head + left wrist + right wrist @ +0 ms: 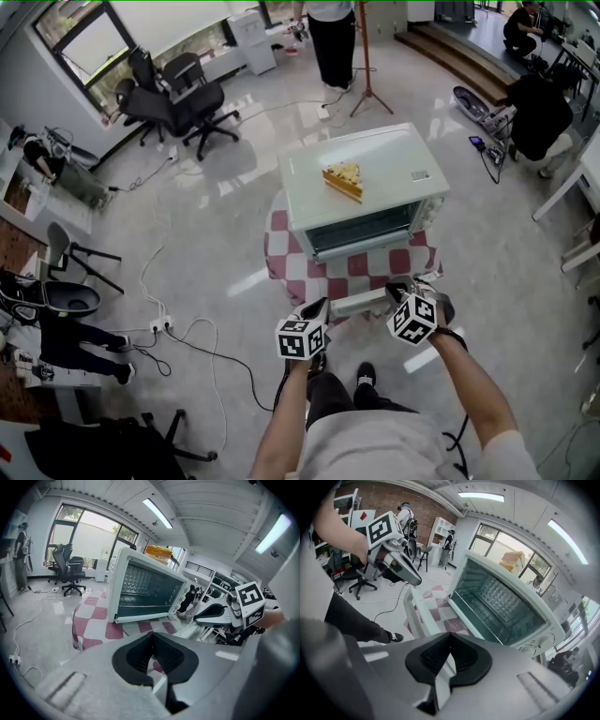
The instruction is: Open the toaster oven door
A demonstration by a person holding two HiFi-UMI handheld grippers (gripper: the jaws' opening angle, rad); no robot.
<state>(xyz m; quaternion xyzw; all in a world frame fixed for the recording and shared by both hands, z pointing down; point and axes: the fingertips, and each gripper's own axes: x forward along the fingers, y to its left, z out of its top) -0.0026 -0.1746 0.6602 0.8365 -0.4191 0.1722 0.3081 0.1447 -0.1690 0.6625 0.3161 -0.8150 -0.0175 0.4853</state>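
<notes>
Premises: glossy grey floor (216,187), with office chairs (173,98) at the far left and loose cables trailing across it. At centre is a small table under a red-and-white checked cloth (281,253).

The left gripper (319,306) is held low, near the left end of the dropped door. Its own view shows its pads clenched together on nothing (151,637).

The toaster oven (361,187) stands on the cloth. Its door (361,302) is already down and juts toward the person, past the table's edge. The cavity (145,595) appears empty apart from a rack bar. A yellow food wedge (344,180) rests on the oven roof, not inside.

The right gripper (398,289) is just beside the door's right end. It is likewise clenched tight with nothing between the pads (449,637).

Assessment: the task appears complete.

Hazards:
- The door overhangs the table, so downward pressure from either gripper could tip the oven forward and send the wedge sliding off.
- With neither gripper holding the door, a knock from a withdrawing gripper could swing it back up.
</notes>
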